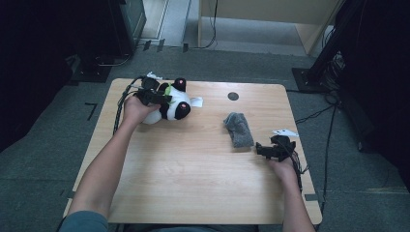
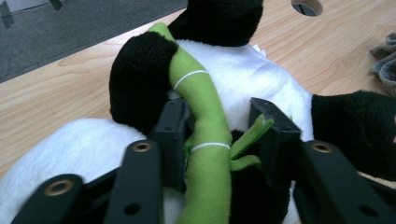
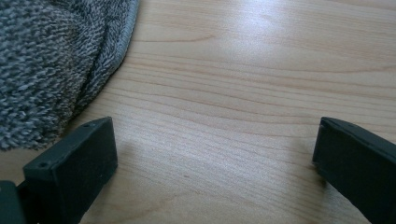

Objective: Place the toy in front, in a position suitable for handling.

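In the high view, a plush panda (image 1: 171, 104) lies on its side at the far left of the wooden counter (image 1: 193, 159), its long axis running roughly left to right, with the white body toward the person's left hand (image 1: 133, 108) and the black-eared head and limbs pointing toward the middle of the counter. The left gripper (image 1: 157, 96) sits on top of the toy, reaching in from the left edge. A grey fuzzy cloth (image 1: 238, 128) lies crumpled right of centre, its long axis running from far to near, well apart from the panda. The right gripper (image 1: 270, 150) rests just beside the cloth's near end, held low by the right hand (image 1: 285, 169). A round cable hole (image 1: 233, 95) marks the far side of the counter. In the left gripper view, the fingers (image 2: 175, 135) are partly spread and straddle a green bamboo stalk (image 2: 205, 140) sewn to the panda's front; the stalk runs lengthwise between them, rising from the bottom edge up toward the black arm (image 2: 140, 79). One finger presses against the stalk's side while the other touches its green leaf (image 2: 250, 137), so the fingers bracket the stalk, though I cannot tell whether they are squeezing it. In the right gripper view, the fingers (image 3: 74, 168) stand wide apart over bare wood, pinching nothing, with the grey cloth just beside the finger at the left of that view.
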A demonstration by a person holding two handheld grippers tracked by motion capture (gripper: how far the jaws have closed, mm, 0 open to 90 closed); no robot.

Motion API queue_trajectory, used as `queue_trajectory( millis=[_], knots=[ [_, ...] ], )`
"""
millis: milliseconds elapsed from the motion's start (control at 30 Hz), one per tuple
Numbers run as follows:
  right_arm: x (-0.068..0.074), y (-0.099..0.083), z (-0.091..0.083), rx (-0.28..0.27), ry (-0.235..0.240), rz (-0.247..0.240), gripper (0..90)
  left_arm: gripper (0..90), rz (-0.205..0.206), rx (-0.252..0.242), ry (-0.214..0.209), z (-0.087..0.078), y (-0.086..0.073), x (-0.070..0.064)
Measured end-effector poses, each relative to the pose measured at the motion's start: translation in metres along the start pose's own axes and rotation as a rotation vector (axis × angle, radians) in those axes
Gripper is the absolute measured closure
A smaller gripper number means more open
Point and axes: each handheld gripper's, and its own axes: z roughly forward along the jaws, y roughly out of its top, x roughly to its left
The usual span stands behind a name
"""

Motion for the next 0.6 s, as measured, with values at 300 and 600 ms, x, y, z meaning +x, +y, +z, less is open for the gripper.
queue_trajectory(
  millis=[300, 600],
  knots=[
    [0.0, 0.0, 0.0, 0.0, 0.0, -0.001, 0.0, 70.3, -0.019, 0.014, 0.031, -0.007, 0.002, -0.004],
    [0.0, 0.0, 0.0, 0.0, 0.0, 0.0, 0.0, 73.4, -0.041, -0.004, 0.039, -0.023, 0.005, -0.005]
  ],
)
